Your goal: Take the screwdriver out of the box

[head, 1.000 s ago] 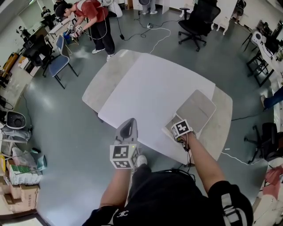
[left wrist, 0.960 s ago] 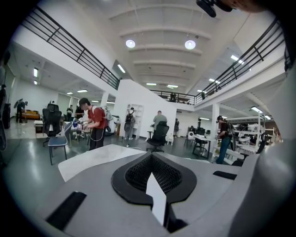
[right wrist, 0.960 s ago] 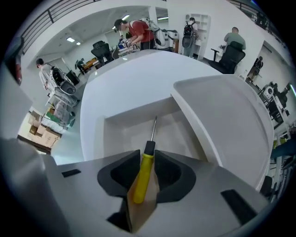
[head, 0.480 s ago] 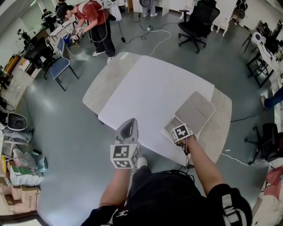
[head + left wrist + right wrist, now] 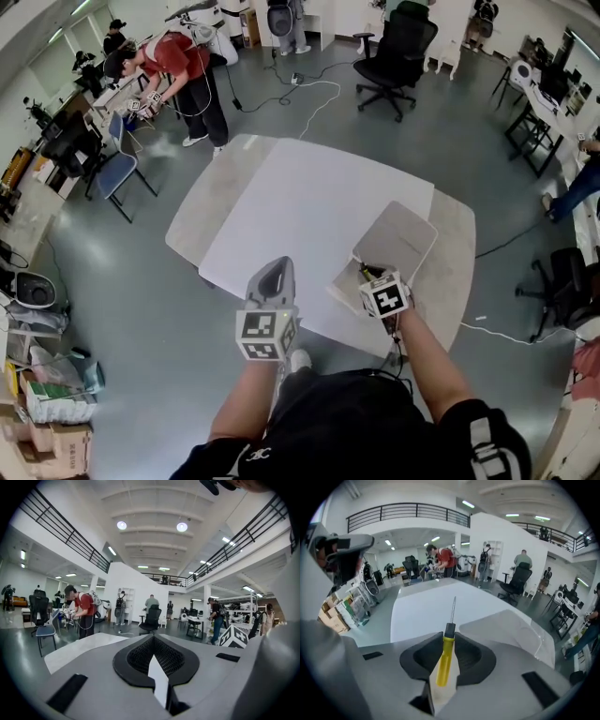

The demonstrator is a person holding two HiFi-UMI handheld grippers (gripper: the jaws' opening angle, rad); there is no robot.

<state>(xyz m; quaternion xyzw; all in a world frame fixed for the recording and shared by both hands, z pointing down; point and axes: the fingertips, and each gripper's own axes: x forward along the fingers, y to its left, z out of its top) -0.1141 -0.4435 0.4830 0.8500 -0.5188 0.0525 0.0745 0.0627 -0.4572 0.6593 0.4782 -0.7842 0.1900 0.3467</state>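
L gripper (image 5: 271, 270): clenched, empty, well left of box (image 5: 401, 236).
R gripper (image 5: 449, 641): clamped on screwdriver (image 5: 445, 660) handle, just at box.
Risks: round handle may twist/slip in pads; tip may snag box rim on lift-out.

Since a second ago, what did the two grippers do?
The right gripper has pulled back toward the person, out of the pale grey open-lidded box, its jaws clamped on the yellow-handled screwdriver. The box's inside now shows in the head view. The left gripper stayed off the white table's near edge, jaws together and empty; the box did not move.
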